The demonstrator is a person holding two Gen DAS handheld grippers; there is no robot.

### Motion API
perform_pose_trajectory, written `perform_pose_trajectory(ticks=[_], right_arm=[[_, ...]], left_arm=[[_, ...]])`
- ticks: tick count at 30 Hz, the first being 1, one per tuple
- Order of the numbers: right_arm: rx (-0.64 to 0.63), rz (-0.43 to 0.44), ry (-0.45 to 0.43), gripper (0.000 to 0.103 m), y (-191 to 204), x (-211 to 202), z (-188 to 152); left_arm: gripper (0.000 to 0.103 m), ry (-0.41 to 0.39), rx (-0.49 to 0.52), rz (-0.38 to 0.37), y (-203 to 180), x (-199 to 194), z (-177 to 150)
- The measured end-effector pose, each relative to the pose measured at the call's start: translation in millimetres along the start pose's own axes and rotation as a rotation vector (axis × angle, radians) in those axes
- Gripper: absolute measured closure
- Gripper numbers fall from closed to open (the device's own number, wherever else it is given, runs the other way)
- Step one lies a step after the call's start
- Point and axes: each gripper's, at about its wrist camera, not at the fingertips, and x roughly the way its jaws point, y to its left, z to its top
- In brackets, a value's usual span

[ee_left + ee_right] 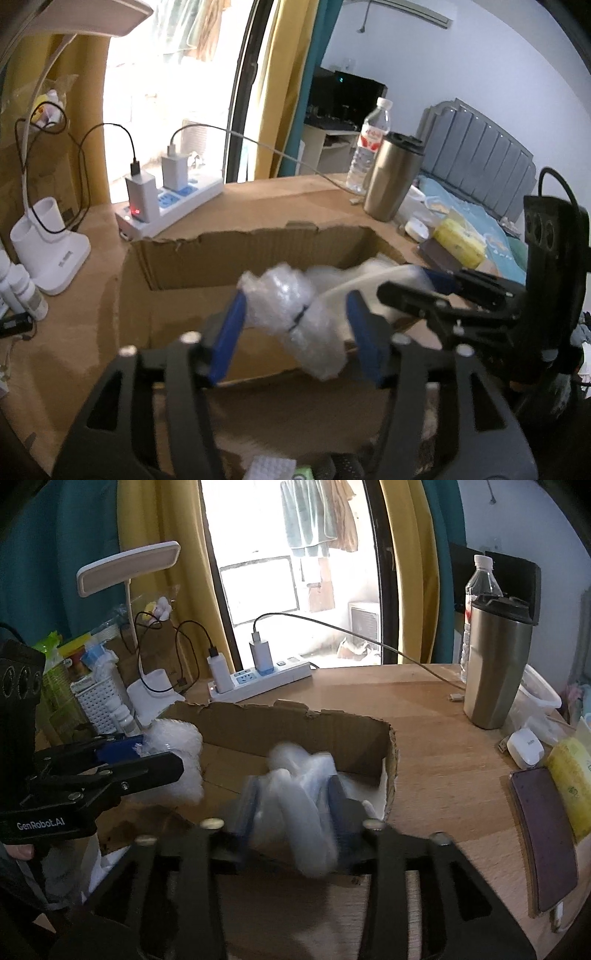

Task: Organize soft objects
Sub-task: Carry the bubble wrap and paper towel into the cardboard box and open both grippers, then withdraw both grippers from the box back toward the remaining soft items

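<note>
While both claws hang over the cardboard box (177, 266), each one has a soft see-through bundle between its blue pads. No earlier look is here, so only this moment can be told.

The left claw (295, 328) is wide. A roll of bubble wrap (291, 314) sits between its pads. One pad looks like it touches the roll, but the other pad stands clear of it. So I think the roll is let go, or nearly so. It hangs over the near edge of the box.

The right claw (291, 805) is about half open. A bunch of clear plastic bags (295, 797) is in the gap, just over the inside of the box. That part is blurry, so I cannot tell if the pads press on the bags.

These things look very light and squashy. They should not break. They will bend, puff back up and slide, since plastic is slippery. The best place to grab the roll is its thick middle, near the dark band (301, 314) around it. Grab the bags where they bunch up, not by a loose end.

A metal cup (495, 661) and a water bottle (480, 590) stand well apart on the table (443, 746).
</note>
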Motion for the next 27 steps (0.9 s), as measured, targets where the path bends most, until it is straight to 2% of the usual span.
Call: perform_pose_trajectory(ticks=[2,27], right_arm=[[0.001,0.000,-0.005,0.047,1.3,-2.3,-0.2],[-0.025,-0.052,-0.064,0.046,28.8,-50.6,-9.7]], left_arm=[[0.028,-0.013,-0.011,-0.004,2.2,-3.8,-0.3],[0.027,-0.086,-0.038,0.018,5.5,-65.9,-30.7]])
